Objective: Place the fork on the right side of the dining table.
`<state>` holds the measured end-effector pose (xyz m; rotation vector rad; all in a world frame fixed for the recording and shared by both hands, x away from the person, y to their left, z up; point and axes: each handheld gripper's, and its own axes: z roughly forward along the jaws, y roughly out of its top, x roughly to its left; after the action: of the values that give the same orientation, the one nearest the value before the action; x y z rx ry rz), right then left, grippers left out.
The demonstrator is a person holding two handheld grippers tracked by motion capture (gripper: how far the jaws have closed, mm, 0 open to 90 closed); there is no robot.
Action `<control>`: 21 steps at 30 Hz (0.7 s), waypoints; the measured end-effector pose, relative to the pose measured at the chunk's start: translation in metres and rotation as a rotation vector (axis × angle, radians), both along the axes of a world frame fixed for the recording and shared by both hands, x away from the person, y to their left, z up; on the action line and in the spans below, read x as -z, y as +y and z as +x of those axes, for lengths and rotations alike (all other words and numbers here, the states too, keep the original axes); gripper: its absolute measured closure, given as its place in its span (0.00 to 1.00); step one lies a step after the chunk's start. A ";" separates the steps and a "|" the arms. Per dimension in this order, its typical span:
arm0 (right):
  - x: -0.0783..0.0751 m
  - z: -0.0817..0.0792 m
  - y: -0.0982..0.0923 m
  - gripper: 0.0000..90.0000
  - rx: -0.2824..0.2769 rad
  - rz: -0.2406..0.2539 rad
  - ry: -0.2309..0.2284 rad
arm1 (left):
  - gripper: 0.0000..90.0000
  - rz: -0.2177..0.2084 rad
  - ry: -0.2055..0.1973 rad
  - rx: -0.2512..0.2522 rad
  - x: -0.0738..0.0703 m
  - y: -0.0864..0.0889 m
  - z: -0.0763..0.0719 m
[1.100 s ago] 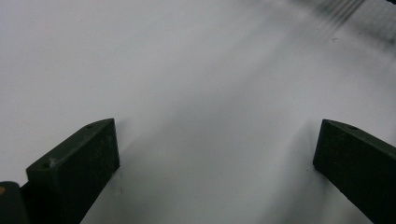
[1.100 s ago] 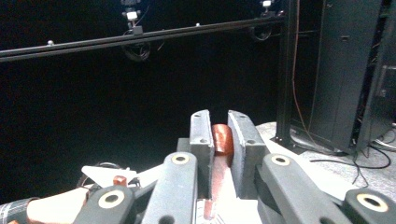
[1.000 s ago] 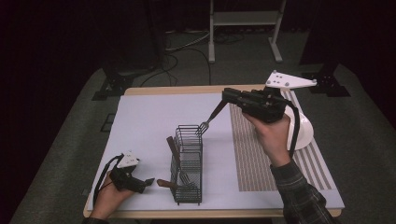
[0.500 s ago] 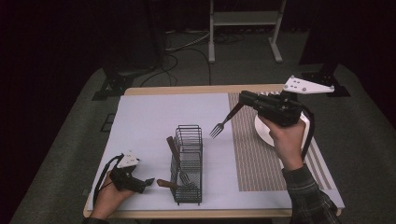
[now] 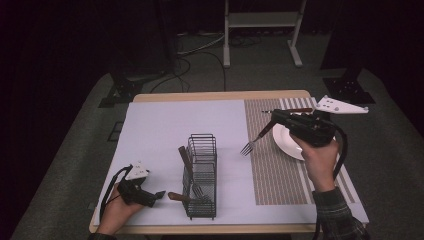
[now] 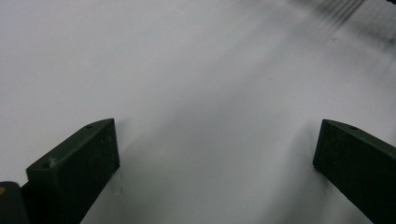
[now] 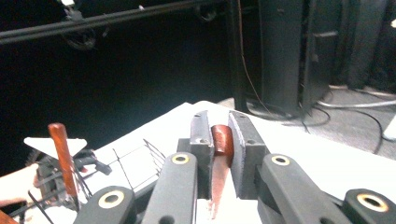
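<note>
My right gripper (image 5: 274, 118) is shut on the brown handle of a fork (image 5: 254, 140). The fork hangs down and to the left, its tines just above the left edge of the striped placemat (image 5: 272, 180). In the right gripper view the handle of the fork (image 7: 223, 140) is pinched between the two pads of my right gripper (image 7: 219, 122). A white plate (image 5: 286, 144) lies on the mat under that hand. My left gripper (image 5: 159, 194) rests open at the table's front left, beside the wire basket (image 5: 201, 172). In its own view my left gripper (image 6: 215, 158) has only bare white table between its jaws.
The black wire basket holds an upright brown-handled utensil (image 5: 184, 157), and another handle (image 5: 177, 196) pokes out low on its left side. The basket (image 7: 133, 156) and the other hand appear far off in the right gripper view. A metal stand (image 5: 260, 30) is on the floor behind the table.
My right gripper has carried the fork to the right and down, from above the basket to the placemat's left edge by the plate. The left gripper has stayed where it was.
</note>
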<state>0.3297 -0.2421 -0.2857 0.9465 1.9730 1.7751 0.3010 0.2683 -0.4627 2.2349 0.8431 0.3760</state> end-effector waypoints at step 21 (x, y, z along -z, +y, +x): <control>0.037 -0.021 -0.048 0.89 0.139 -0.043 0.105 | 0.00 0.000 0.000 0.001 0.000 0.000 0.000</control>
<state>0.3085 -0.2906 -0.3224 1.1546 1.9471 1.6316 0.3011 0.2684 -0.4628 2.2348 0.8421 0.3757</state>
